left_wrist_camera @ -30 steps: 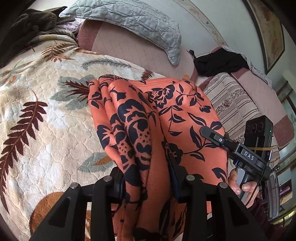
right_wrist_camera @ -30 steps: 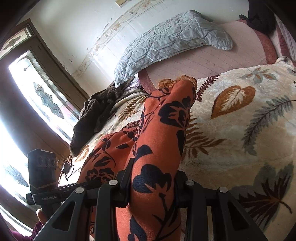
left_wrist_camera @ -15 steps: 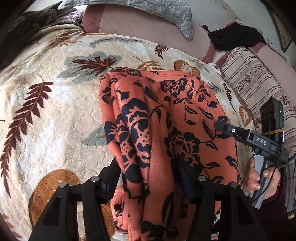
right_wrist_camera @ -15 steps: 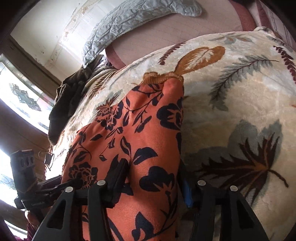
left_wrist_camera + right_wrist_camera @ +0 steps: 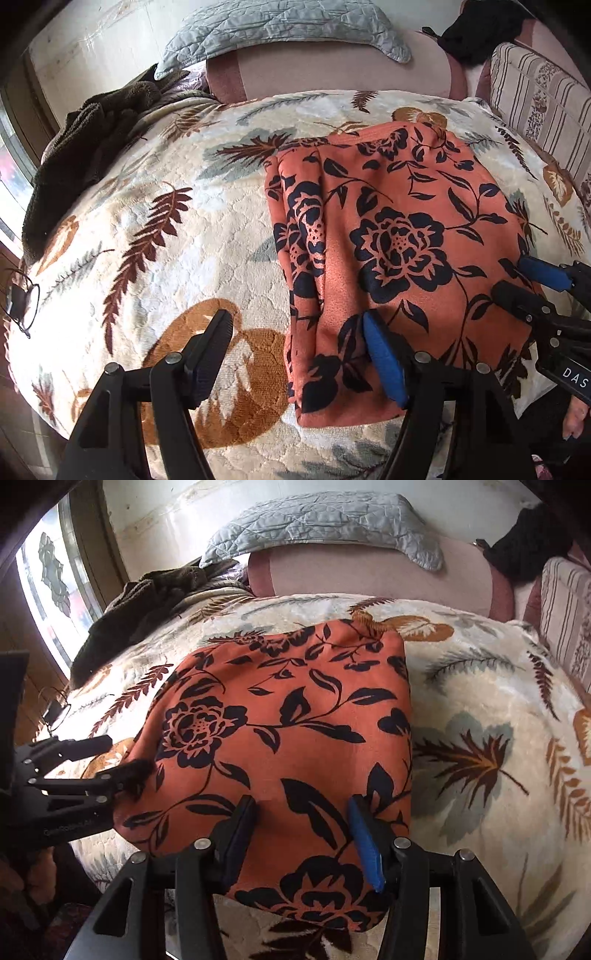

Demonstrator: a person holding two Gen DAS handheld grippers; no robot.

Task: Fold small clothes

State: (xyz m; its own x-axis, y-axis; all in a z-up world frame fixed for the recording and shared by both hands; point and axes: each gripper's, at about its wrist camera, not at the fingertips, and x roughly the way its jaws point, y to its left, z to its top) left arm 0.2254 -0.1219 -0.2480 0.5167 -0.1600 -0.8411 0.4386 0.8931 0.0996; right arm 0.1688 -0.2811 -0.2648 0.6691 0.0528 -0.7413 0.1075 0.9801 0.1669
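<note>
Orange floral garment (image 5: 391, 258) lying folded and flat on the leaf-print blanket (image 5: 177, 236) of a bed. From the left wrist: left gripper (image 5: 295, 339) spread wide and opening further, one finger over bare blanket, the blue-padded finger (image 5: 384, 365) over the cloth's near edge, nothing clamped; bunched folds along the garment's left side, eyeglasses (image 5: 22, 302) at the blanket's edge. From the right wrist: right gripper (image 5: 303, 827) about half open, straddling the near cloth without pinching; smooth top panel and right-hand fold edge visible.
</note>
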